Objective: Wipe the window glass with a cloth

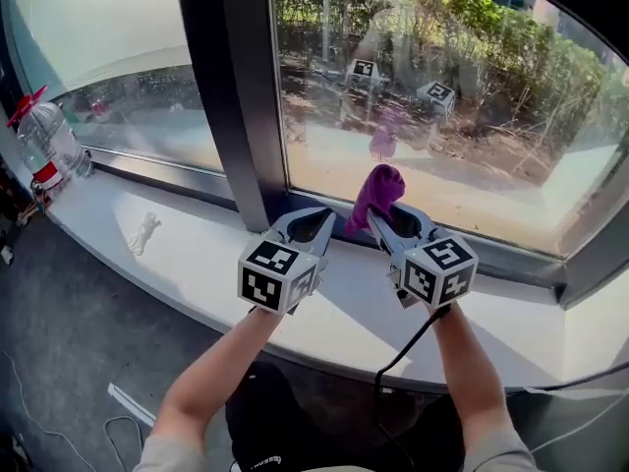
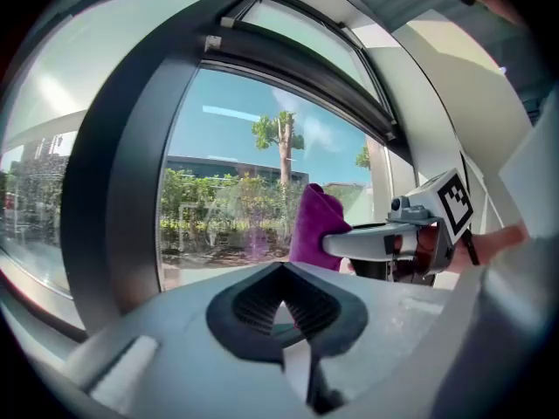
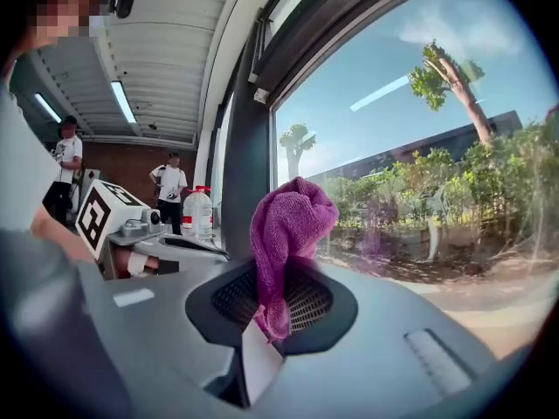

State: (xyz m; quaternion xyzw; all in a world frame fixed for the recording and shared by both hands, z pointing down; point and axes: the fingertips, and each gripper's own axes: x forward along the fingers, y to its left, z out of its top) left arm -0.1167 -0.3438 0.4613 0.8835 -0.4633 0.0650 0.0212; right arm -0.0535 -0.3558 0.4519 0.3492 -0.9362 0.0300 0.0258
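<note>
Cloth point(image 1: 379, 191), pinched in my right gripper point(image 1: 374, 220), stands at head-view centre near the glass point(image 1: 462, 116), my left gripper point(image 1: 323, 216) is closed and empty, and only the right gripper view shows two people point(image 3: 170, 186), at its left.

The cloth point(image 1: 379, 191) is looking bright purple. The left gripper point(image 1: 321, 214) and the right gripper point(image 1: 381, 219) are looking grey, and their cubes point(image 1: 277, 275) are showing black and white squares. The window frame point(image 1: 231, 96) is looking dark grey and the sill point(image 1: 197, 254) white. The water bottle point(image 1: 51, 147) is wearing a red cap.
</note>
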